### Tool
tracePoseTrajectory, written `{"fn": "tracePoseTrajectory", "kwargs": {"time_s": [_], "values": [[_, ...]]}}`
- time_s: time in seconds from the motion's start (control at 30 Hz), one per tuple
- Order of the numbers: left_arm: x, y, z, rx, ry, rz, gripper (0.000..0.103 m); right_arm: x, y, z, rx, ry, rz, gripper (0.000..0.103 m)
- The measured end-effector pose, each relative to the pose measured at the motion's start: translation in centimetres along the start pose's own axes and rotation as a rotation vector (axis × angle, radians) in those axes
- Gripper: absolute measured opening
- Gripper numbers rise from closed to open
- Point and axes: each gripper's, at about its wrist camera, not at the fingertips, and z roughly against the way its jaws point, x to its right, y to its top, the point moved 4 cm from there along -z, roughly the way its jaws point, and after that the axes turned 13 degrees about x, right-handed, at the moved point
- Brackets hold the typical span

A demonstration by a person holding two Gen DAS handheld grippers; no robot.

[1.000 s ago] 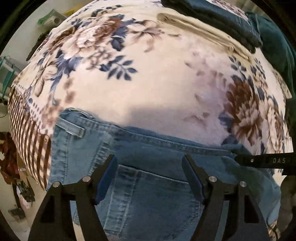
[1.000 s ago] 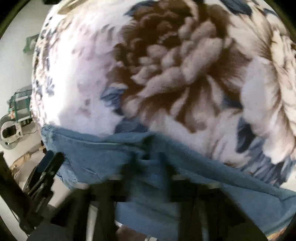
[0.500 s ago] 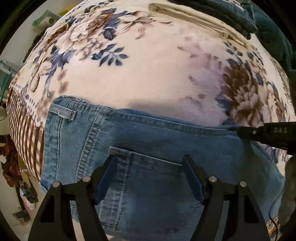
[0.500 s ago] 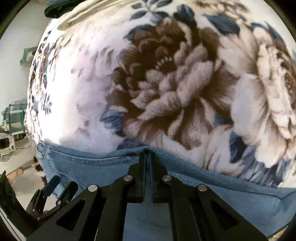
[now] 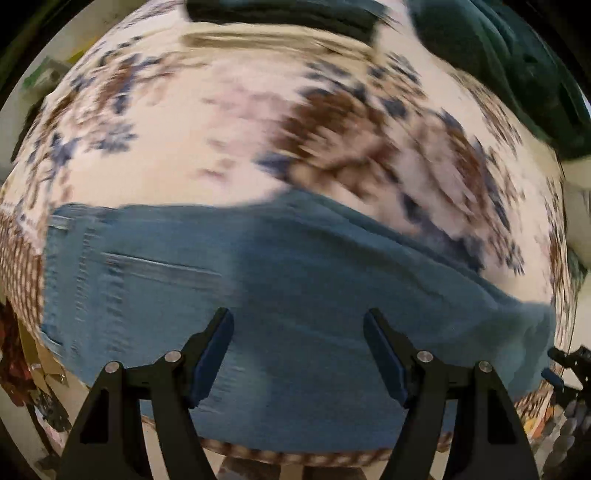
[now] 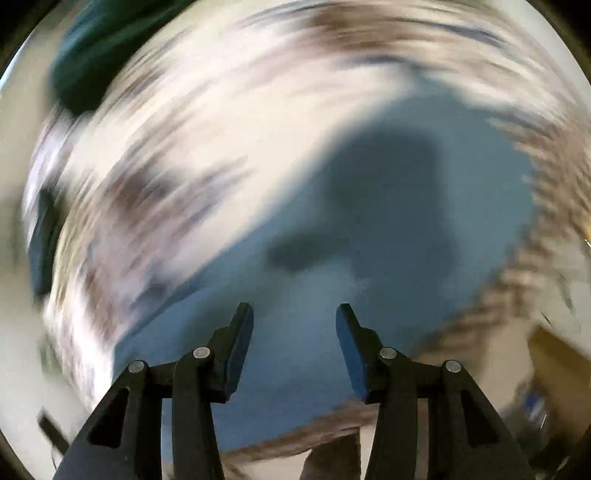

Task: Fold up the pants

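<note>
The blue denim pants (image 5: 295, 288) lie flat on the floral bedspread (image 5: 221, 155), with the back pocket at the left. My left gripper (image 5: 298, 347) is open and empty, hovering over the pants. In the blurred right wrist view the pants (image 6: 369, 240) fill the middle, with a dark shadow on them. My right gripper (image 6: 294, 339) is open and empty above the denim. The right gripper's tip (image 5: 565, 365) shows at the left wrist view's right edge.
Folded dark garments (image 5: 288, 14) and a dark green cloth (image 5: 517, 62) lie at the far side of the bed; the green cloth also shows in the right wrist view (image 6: 103, 55). The bed's near edge (image 5: 295, 458) runs just below the pants. Clutter stands on the floor at left (image 5: 22, 354).
My right gripper has opened and let go of the pants' waistband, then swung fast away. My left gripper has pulled back; the pants now lie further onto the bed.
</note>
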Motion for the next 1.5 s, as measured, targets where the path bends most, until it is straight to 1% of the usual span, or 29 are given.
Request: {"fn": "tracePoseTrajectory", "kwargs": {"time_s": [0.07, 0.13, 0.23, 0.27, 0.3, 0.33, 0.37, 0.43, 0.5, 0.57, 0.6, 0.63, 0.67, 0.7, 0.77, 0.8, 0.87, 0.93, 1.0, 1.07, 1.13, 1.17, 1.2, 1.23, 1.3, 1.33, 1.37, 1.43, 1.5], "values": [[2.6, -1.0, -0.7, -0.017, -0.006, -0.018, 0.071, 5.2, 2.4, -0.6, 0.029, -0.05, -0.088, 0.049], [5.0, -1.9, -1.6, -0.041, -0.01, -0.03, 0.071, 9.1, 4.5, -1.9, 0.045, -0.039, -0.165, 0.049], [8.2, -3.2, -3.0, -0.064, 0.011, -0.063, 0.071, 11.0, 6.3, -4.3, 0.037, 0.021, -0.193, 0.049], [8.7, -3.4, -3.3, -0.064, 0.018, -0.072, 0.071, 10.9, 6.3, -5.0, 0.041, 0.008, -0.175, 0.048], [9.3, -3.6, -3.6, -0.066, 0.027, -0.079, 0.071, 10.5, 5.7, -5.2, 0.066, -0.02, -0.152, 0.042], [10.0, -3.9, -4.0, -0.07, 0.035, -0.087, 0.071, 10.2, 5.2, -5.1, 0.106, -0.05, -0.126, 0.016], [10.4, -4.0, -4.3, -0.074, 0.04, -0.093, 0.071, 10.0, 5.1, -4.8, 0.136, -0.068, -0.093, 0.008], [11.1, -4.3, -4.6, -0.08, 0.06, -0.11, 0.071, 9.3, 4.5, -3.3, 0.182, -0.079, -0.019, 0.004], [11.5, -4.3, -4.7, -0.082, 0.07, -0.123, 0.071, 9.5, 4.0, -1.3, 0.199, -0.09, -0.005, 0.004], [11.8, -4.2, -4.5, -0.083, 0.086, -0.136, 0.071, 11.0, 3.3, -0.7, 0.157, -0.098, -0.024, 0.004], [11.8, -4.2, -4.5, -0.084, 0.088, -0.138, 0.071, 11.9, 2.7, -1.5, 0.086, -0.112, -0.028, 0.004], [11.9, -4.2, -4.6, -0.089, 0.093, -0.136, 0.071, 12.9, 2.4, -2.1, 0.043, -0.12, -0.046, 0.004], [12.2, -4.4, -4.7, -0.092, 0.096, -0.132, 0.071, 14.1, 2.0, -2.9, -0.018, -0.116, -0.075, 0.013], [12.3, -4.4, -4.7, -0.098, 0.094, -0.126, 0.071, 15.1, 1.8, -3.8, -0.1, -0.102, -0.106, 0.016], [12.6, -4.5, -4.8, -0.107, 0.089, -0.116, 0.071, 15.6, 2.2, -3.8, -0.147, -0.069, -0.129, 0.024], [12.7, -4.5, -4.8, -0.106, 0.084, -0.113, 0.071, 15.3, 3.0, -3.0, -0.126, -0.041, -0.113, 0.027], [13.3, -4.6, -4.4, -0.097, 0.073, -0.121, 0.071, 13.6, 5.0, -1.0, -0.069, -0.005, -0.034, 0.044], [14.3, -4.5, -4.0, -0.081, 0.066, -0.132, 0.071, 11.3, 6.9, -0.3, -0.034, 0.018, 0.057, 0.049], [15.6, -4.2, -3.8, -0.065, 0.052, -0.142, 0.071, 8.2, 9.6, -1.3, -0.011, 0.022, 0.182, 0.049], [16.9, -3.9, -3.8, -0.057, 0.038, -0.155, 0.071, 5.5, 11.6, -3.3, -0.003, -0.022, 0.307, 0.049], [18.2, -3.6, -3.9, -0.058, 0.017, -0.158, 0.071, 3.4, 13.6, -5.2, -0.009, -0.074, 0.357, 0.049], [19.0, -3.5, -4.0, -0.055, 0.01, -0.165, 0.071, 2.9, 14.0, -6.1, -0.028, -0.08, 0.374, 0.049], [19.6, -3.4, -4.1, -0.053, 0.004, -0.176, 0.071, 2.7, 14.1, -7.4, -0.078, -0.116, 0.408, 0.049], [20.1, -3.3, -4.2, -0.054, -0.001, -0.181, 0.071, 2.9, 14.1, -8.2, -0.094, -0.165, 0.423, 0.049], [21.0, -3.1, -4.3, -0.055, -0.012, -0.186, 0.071, 2.8, 14.3, -8.3, -0.067, -0.168, 0.434, 0.043], [21.3, -3.1, -4.3, -0.052, -0.016, -0.192, 0.071, 2.5, 14.2, -7.9, -0.032, -0.176, 0.452, 0.025], [21.5, -3.0, -4.4, -0.048, -0.016, -0.197, 0.071, 2.2, 14.1, -7.6, -0.001, -0.181, 0.462, 0.016], [22.1, -2.9, -4.6, -0.047, -0.013, -0.207, 0.071, 2.0, 13.9, -6.0, 0.083, -0.126, 0.444, 0.013], [22.4, -2.8, -5.0, -0.056, -0.006, -0.206, 0.071, 2.2, 13.8, -4.7, 0.131, -0.107, 0.424, 0.012]]}}
